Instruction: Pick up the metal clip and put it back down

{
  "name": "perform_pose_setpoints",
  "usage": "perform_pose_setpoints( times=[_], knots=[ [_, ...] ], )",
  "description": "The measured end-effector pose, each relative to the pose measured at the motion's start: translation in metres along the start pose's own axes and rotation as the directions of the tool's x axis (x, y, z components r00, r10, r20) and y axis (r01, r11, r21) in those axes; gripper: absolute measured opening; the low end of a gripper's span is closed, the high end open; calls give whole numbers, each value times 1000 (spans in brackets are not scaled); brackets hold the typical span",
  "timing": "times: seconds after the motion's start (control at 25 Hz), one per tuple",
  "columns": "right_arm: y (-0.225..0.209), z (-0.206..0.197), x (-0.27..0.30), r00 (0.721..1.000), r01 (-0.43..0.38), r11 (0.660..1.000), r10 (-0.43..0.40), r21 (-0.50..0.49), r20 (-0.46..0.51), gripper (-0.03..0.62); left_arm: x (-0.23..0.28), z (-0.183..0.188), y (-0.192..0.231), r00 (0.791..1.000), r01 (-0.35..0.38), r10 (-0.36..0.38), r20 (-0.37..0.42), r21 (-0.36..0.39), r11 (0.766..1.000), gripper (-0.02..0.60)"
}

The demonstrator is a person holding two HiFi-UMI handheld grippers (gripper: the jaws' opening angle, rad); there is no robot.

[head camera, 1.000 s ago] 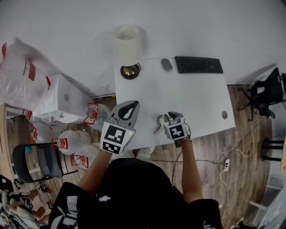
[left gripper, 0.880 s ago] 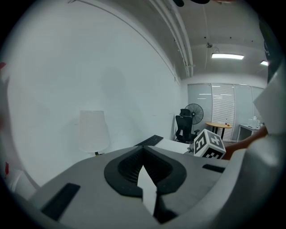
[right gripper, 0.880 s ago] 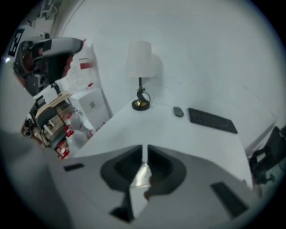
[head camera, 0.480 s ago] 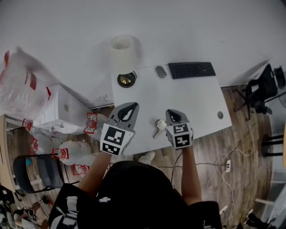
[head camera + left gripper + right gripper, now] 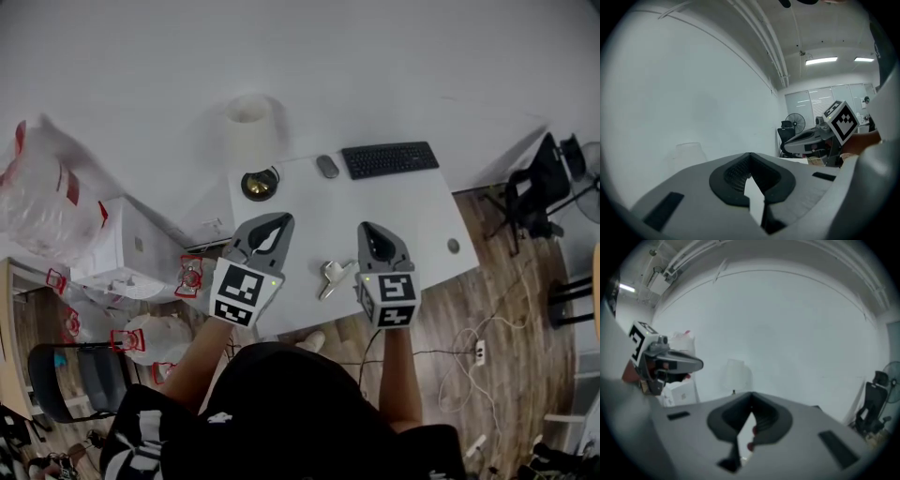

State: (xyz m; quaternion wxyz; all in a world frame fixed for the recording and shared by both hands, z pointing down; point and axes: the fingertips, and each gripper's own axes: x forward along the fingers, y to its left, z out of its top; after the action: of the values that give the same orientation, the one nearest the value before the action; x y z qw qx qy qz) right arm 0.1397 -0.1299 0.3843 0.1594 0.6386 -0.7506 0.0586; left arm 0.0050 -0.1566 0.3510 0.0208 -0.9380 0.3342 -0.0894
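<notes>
White table point(image 5: 412, 216) against a plain pale wall, wooden floor point(image 5: 506, 281) beyond its edges.

Item: metal clip point(image 5: 330, 277). Location: flat on the table near its front edge, between the two claws, just beside the body of the right one, touching neither.

Step in hand (judgement): no claw has the clip, so either the pickup is not yet begun or the putting-down is complete; the views do not settle which. For a pickup, the right claw point(image 5: 368, 227) is nearer. It should open, tip down over the clip, and close across the broader part rather than the thin arm. The lift should be straight and short, and the release low, so the piece neither skids nor bounces toward the edge.

Appearance: small, silvery, bright against the white top. It has a wider part toward the wall and a thin arm slanting toward the front edge. Finer detail is too small to read. Probably hard, light and slick.

Right claw: above the table, aimed at the wall, jaws fully together, nothing pinched.

Left claw point(image 5: 277, 217): likewise aloft and level, tips meeting, empty.

Also on the table, well apart from the clip: keyboard point(image 5: 390, 159) and mouse point(image 5: 327, 166) along the far edge, lamp point(image 5: 251, 141) at the far left corner.
</notes>
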Motion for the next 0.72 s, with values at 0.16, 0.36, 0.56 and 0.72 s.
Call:
perform_pose_setpoints(
  times=[0.16,0.36,0.56,0.72],
  knots=[
    [-6,19,-14,998,31,1000,-31,-5,54,35,-2,17,-6,999,15,-15,39,6,1000,23],
    [-8,37,-28,992,55,998,-54,-4,114,35,-5,28,-10,998,21,-22,57,21,1000,23],
    [-8,48,-38,987,73,997,-69,-22,145,35,-8,36,-9,997,13,-15,77,20,1000,23],
    [-9,54,-41,984,74,997,-70,-17,162,35,-7,41,-10,996,13,-15,86,24,1000,23]
  ],
)
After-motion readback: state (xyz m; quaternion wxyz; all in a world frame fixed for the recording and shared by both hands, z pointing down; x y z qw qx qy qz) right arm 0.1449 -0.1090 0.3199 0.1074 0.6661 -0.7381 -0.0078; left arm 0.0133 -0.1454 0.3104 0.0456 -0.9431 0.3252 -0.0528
